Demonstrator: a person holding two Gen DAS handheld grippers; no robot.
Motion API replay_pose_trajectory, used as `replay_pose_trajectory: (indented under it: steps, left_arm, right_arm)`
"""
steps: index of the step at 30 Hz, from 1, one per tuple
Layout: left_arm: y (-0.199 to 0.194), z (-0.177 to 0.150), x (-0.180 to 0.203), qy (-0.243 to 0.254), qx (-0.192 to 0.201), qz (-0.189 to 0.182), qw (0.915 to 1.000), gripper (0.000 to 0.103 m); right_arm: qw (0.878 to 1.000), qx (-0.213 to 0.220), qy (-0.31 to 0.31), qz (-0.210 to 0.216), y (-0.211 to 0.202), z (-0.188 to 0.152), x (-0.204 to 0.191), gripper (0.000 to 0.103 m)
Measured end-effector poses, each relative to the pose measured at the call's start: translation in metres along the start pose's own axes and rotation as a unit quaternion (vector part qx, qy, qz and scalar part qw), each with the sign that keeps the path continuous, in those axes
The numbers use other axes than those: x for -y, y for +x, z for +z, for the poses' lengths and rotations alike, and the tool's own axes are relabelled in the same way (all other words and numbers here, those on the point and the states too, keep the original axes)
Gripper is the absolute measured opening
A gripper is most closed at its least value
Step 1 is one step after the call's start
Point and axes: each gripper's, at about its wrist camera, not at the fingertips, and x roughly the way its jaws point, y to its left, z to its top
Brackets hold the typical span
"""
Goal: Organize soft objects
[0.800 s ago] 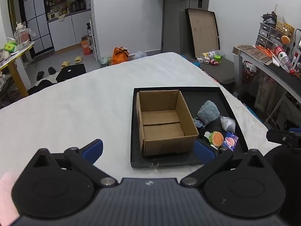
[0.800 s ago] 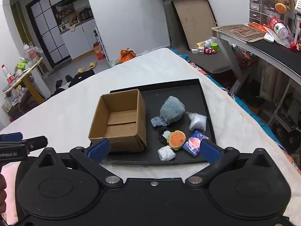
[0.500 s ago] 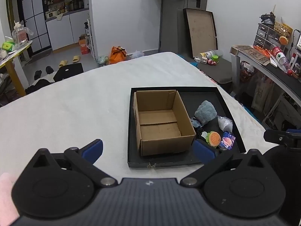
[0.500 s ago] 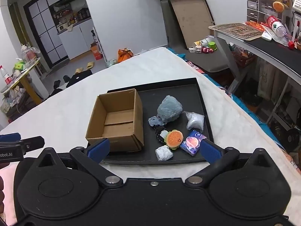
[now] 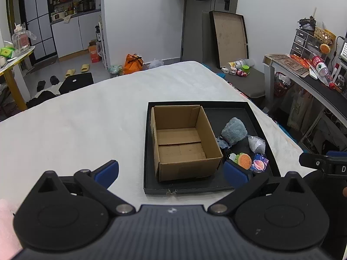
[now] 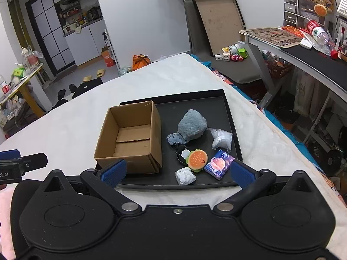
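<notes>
White blanket (image 6: 71,130) covers the surface, cluttered room behind: desk (image 6: 314,56) at right, kitchen area far left. Black tray (image 6: 219,96) sits on the blanket. Open cardboard box (image 6: 130,138) stands in the tray's left half, nothing inside it. Soft items lie in the right half: grey plush (image 6: 192,125) just right of the box, dark patterned pouch (image 6: 174,139) touching its left lower side, clear white bag (image 6: 222,139) to the plush's right, burger toy (image 6: 197,160) nearer the camera, purple packet (image 6: 219,164) just right of the burger, small white wrapped lump (image 6: 185,176) at the near edge. Left gripper (image 5: 171,170) jaws spread wide, nothing between them, hovering over the tray's near edge in front of the box, angled down. Right gripper (image 6: 177,172) also wide apart and holding nothing, above the near edge, with the lump, burger and packet seen between its fingertips but not touched. Each gripper's tip shows at the edge of the other's view.
</notes>
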Motion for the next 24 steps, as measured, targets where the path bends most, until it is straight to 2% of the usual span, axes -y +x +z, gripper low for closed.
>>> replay_pose_trajectory:
  steps: [9,21,24]
  left_arm:
    - [-0.0026,0.0045,-0.0045,-0.008,0.001,-0.007,0.9999,0.102]
    - [-0.0043,0.0043,-0.0063,-0.015,0.001,-0.003,0.9999,0.102]
    - [-0.0046,0.0042,-0.0066,-0.017,0.005,0.002,0.9998,0.102]
  right_arm:
    - [1.0,0.0,-0.013,-0.001,-0.0001,0.0013,-0.0065,0.103]
    - [1.0,0.005,0.001,-0.003,-0.0017,0.0046,-0.003,0.103]
    - [1.0,0.001,0.01,0.007,-0.0006,0.0029,-0.0017,0.103]
